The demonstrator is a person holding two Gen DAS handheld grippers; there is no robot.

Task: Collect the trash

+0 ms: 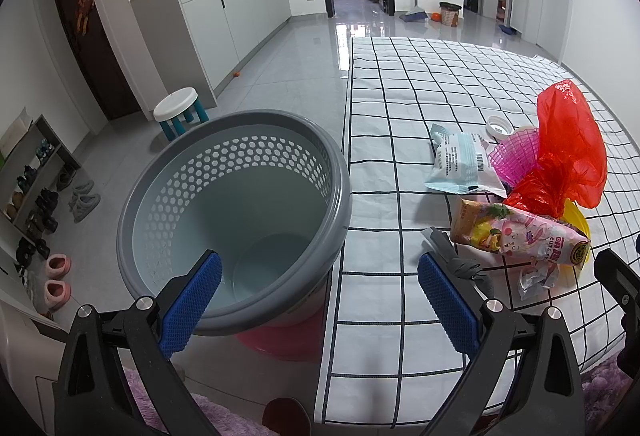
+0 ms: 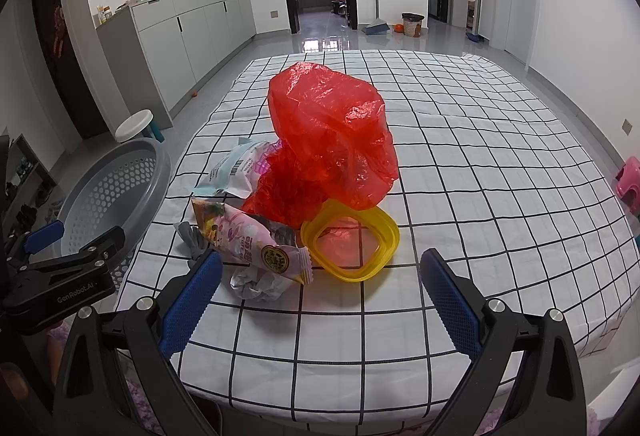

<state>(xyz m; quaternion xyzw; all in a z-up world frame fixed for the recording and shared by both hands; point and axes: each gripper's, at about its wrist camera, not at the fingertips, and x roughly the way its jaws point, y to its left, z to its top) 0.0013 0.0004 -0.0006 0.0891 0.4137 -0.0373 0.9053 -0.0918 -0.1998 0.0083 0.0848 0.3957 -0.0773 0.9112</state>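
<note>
- The counter (image 2: 480, 164), under a white cloth with a black grid, is filling the right wrist view and carrying all the trash in one heap near its left side.
- The grey basket (image 1: 240, 204) is standing off the counter's left edge, at nine o'clock from the heap, and it is looking empty, so the collecting is, by my judgement, only starting.
- The red bag (image 2: 332, 132) is rising puffed at the twelve o'clock end of the heap, with a pink mesh cup (image 1: 516, 156) and a pale blue packet (image 1: 460, 164) at its ten o'clock.
- The yellow lid ring (image 2: 352, 244) is lying flat at the bag's six o'clock, touching it.
- The pink snack wrapper (image 2: 256, 240) is lying at the ring's nine o'clock, over a grey scrap (image 2: 192, 236) and a crumpled paper (image 2: 256, 284).
- The right claw (image 2: 320, 292) is hanging released and empty, pointing at the wrapper and ring.
- The left claw (image 1: 320, 296) is also spread and empty, straddling the basket rim and counter edge.
- The next move is probably calling for the right claw to be closing on the wrapper or ring, then carrying it toward nine o'clock over the basket.
</note>
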